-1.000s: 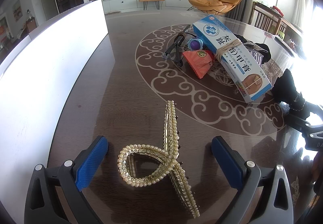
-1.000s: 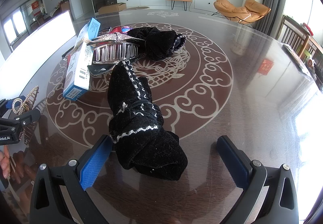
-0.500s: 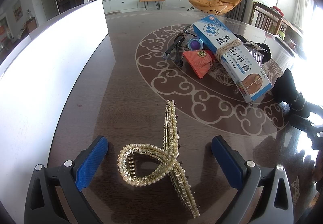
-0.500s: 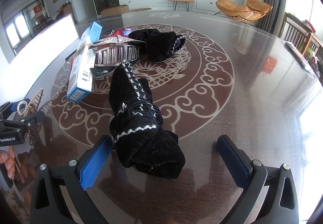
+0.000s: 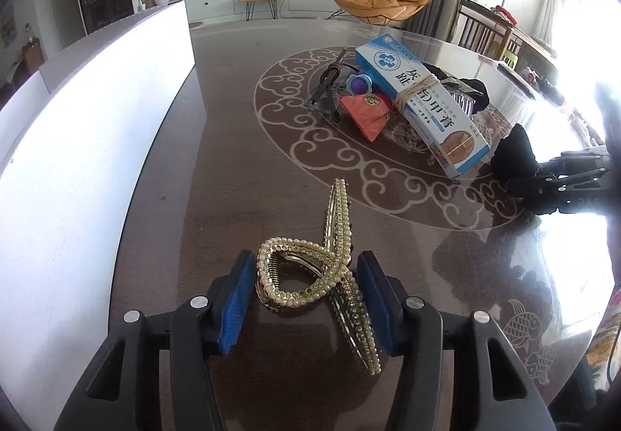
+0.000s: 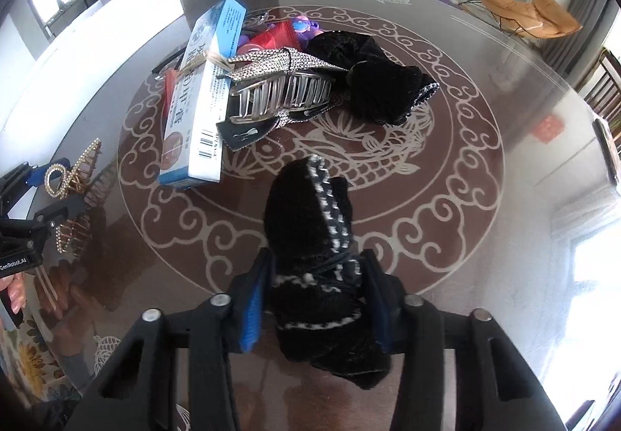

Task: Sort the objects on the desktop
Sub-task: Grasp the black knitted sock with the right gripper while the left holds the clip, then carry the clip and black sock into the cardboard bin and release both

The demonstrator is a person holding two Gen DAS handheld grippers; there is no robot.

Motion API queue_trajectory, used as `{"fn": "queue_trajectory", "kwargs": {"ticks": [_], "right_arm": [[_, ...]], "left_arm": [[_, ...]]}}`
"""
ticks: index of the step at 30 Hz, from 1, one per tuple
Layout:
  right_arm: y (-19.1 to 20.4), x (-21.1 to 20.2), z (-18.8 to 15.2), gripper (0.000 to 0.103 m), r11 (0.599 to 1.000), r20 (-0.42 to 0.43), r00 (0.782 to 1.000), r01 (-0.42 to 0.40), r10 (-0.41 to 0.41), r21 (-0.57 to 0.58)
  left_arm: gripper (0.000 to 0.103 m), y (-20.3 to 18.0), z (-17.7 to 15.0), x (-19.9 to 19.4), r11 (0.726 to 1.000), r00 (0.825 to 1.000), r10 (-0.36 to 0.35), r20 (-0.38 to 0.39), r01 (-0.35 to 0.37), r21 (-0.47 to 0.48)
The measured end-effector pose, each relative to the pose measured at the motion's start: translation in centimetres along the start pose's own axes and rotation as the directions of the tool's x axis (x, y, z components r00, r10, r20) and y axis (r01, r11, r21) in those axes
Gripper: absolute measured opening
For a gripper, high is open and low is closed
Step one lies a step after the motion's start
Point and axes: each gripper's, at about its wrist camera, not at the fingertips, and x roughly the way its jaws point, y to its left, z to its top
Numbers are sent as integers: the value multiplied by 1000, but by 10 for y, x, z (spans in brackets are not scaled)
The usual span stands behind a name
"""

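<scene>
My left gripper [image 5: 306, 287] is shut on a gold pearl hair claw [image 5: 310, 276], its blue pads pressed on both sides of the loop. The claw also shows at the left of the right wrist view [image 6: 73, 175]. My right gripper [image 6: 316, 295] is shut on a black velvet bow with white trim [image 6: 310, 237], which hangs a little above the glass table top. The bow shows at the right of the left wrist view [image 5: 516, 151].
A pile sits on the table's round pattern: a blue and white box [image 5: 419, 97], a red pouch [image 5: 365, 113], a purple ball [image 5: 361, 83], a black cable [image 5: 330, 78], a rhinestone hair claw [image 6: 279, 89] and a black scrunchie [image 6: 372, 82]. A white bin wall [image 5: 77, 120] runs along the left.
Both grippers have closed: the left on the gold hair claw, the right on the black bow. The right gripper has lifted and tipped down, and the bow hangs from it.
</scene>
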Motion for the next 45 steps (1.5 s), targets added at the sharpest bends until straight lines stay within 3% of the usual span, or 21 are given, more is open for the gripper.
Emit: {"fn": "queue_trajectory", "kwargs": {"ticks": [1,4,9,16,19,21,22,26,28,31,33,35,36,39,43,45], "right_arm": [[1,-3,-1,36,1000,-6,1000,-15,15,14],[6,-24,-9,36,1000,19,1000,16,-16,3],[18,-57,-22,36,1000,54,999,-5,6,-26],[46,-80,-20,36,996,103,991,-85,87,-27],[67,-90,-10,36,989,127,981,-143,145,-24],[87,-96,2,37,982,140,972,-186,190,-39],[100,-99,10,36,977,146,967,-205,211,-54],[165,-106,49,37,949,179,934,-288,308,-130],[204,-111,69,37,923,192,907,-347,376,-169],[253,-116,88,36,886,194,872,-409,450,-217],[267,-117,91,37,866,190,851,-447,489,-224],[270,-119,83,37,861,194,847,-449,495,-237],[269,-120,77,37,864,198,850,-440,488,-244],[249,-120,58,37,883,216,864,-405,454,-236],[210,-125,33,37,903,234,875,-388,424,-186],[192,-131,23,37,912,243,881,-375,407,-169]], "left_arm": [[43,-1,-2,-4,1000,1000,-8,21,8,2],[43,-1,-10,-17,998,997,-55,62,57,-25],[42,10,-23,-36,990,986,-98,131,110,-89],[42,24,-32,-76,983,971,-115,208,142,-119],[42,39,-29,-109,971,952,-128,279,177,-158],[38,58,-25,-134,965,938,-117,326,185,-187],[30,70,-23,-145,961,934,-107,342,185,-204],[30,135,-15,-182,942,924,-30,380,153,-297],[30,166,-12,-190,939,932,37,360,91,-332],[30,187,-16,-197,940,944,43,329,74,-334],[30,175,-23,-204,957,952,21,304,70,-283],[32,145,-32,-207,976,961,-29,274,87,-202],[39,125,-37,-205,984,967,-53,249,93,-153],[85,60,-58,-190,997,978,-76,196,80,-13],[89,11,-83,-149,995,992,-30,120,17,102],[89,7,-91,-129,994,994,-55,92,46,97]]}}
